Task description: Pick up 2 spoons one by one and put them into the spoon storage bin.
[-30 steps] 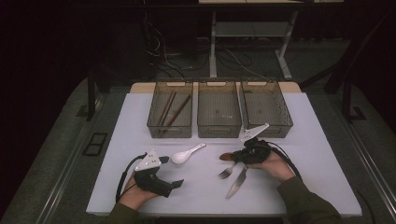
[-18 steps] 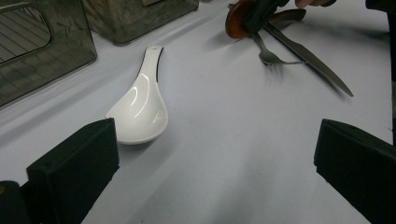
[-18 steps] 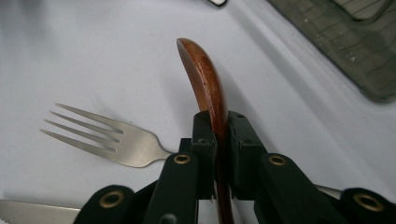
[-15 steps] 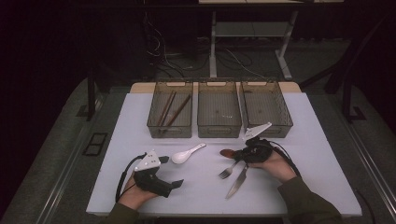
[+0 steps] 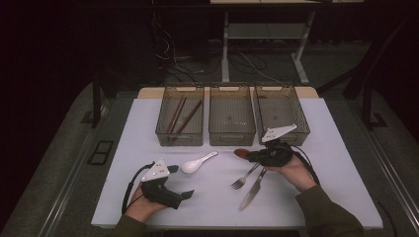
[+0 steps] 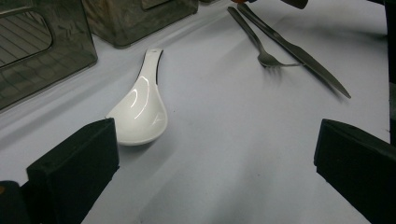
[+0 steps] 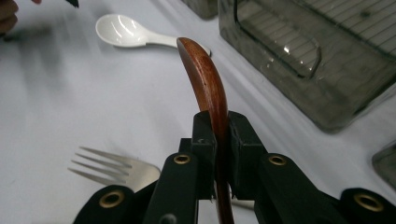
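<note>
The right gripper has its fingers clamped on a wooden spoon, lifted off the table; next, a judged carry to a far bin. The left gripper, wide open and holding nothing, rests near the white spoon.

Wooden spoon: polished reddish-brown wood, smooth, slight sheen. White spoon: glossy glazed ceramic; fork and knife: dull brushed metal. Bins: smoky translucent plastic; table top matt white; gripper pads matt black.
</note>
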The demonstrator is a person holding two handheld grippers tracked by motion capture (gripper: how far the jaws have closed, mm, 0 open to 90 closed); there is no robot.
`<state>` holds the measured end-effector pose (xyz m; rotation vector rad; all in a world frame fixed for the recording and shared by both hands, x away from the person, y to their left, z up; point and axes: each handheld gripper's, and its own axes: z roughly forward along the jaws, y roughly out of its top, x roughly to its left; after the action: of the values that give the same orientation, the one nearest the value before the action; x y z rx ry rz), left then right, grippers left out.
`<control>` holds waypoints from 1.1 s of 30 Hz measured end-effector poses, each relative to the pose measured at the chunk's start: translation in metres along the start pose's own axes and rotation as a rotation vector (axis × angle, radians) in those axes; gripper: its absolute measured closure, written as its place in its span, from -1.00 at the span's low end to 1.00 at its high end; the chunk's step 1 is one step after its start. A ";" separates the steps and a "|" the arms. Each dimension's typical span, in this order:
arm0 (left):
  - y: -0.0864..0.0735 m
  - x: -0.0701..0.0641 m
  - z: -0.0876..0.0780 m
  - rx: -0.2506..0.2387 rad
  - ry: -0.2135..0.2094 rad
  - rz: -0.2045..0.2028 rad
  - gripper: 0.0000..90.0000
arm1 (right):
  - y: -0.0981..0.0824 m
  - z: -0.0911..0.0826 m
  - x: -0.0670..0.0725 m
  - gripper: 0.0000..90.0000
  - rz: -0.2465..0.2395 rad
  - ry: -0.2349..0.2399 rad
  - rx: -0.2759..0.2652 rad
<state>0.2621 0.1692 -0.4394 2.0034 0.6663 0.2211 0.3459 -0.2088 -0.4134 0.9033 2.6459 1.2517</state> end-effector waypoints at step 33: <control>0.000 0.000 0.001 -0.006 -0.013 0.001 -1.00 | 0.071 -0.007 -0.025 0.82 0.071 -0.058 -0.115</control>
<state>0.2624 0.1681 -0.4397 1.9977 0.6562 0.2104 0.3979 -0.1919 -0.3614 1.0076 2.4899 1.3556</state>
